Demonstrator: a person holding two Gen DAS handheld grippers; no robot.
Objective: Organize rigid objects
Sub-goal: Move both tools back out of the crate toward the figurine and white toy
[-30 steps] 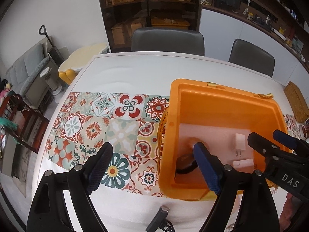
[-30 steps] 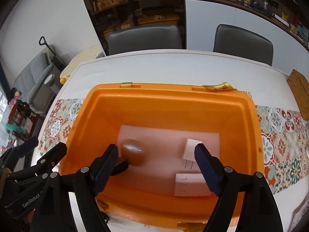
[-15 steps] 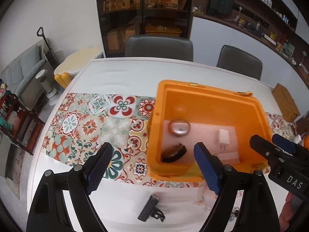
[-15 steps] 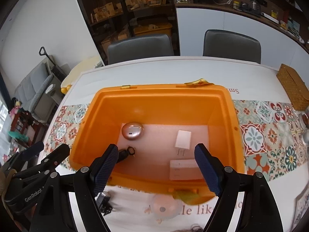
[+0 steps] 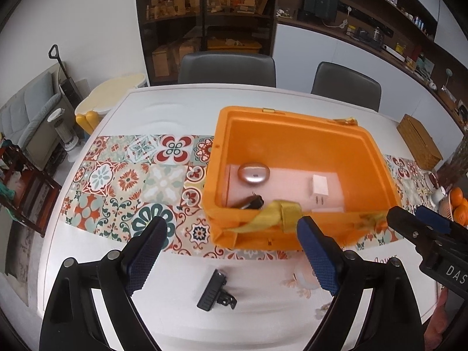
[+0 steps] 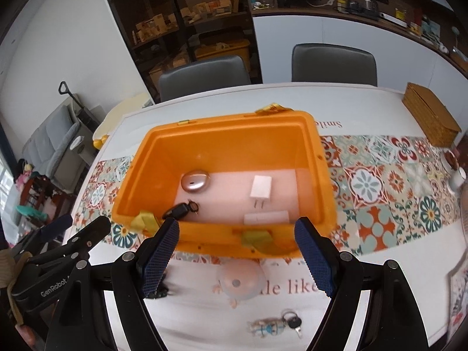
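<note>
Two hand-held grippers hover with jaws wide apart and nothing in them above a white table [image 5: 163,108] carrying an open orange bin [image 6: 225,134].

The bin sits mid-table on a patterned tile runner [image 5: 122,181], its long axis running left to right. Inside lie a rounded rose-gold case [image 6: 194,182] toward the far left corner, a white charger [image 6: 261,188] with prongs pointing at the near wall, a flat white block [image 6: 266,217] lengthwise along that wall, and a black key fob [image 6: 180,210] angled in the near left corner. The left gripper [image 5: 231,251] hangs over a black clip [image 5: 213,290] at the near edge, lying diagonally; the right gripper [image 6: 234,253] hangs above a keyring [image 6: 276,326].
</note>
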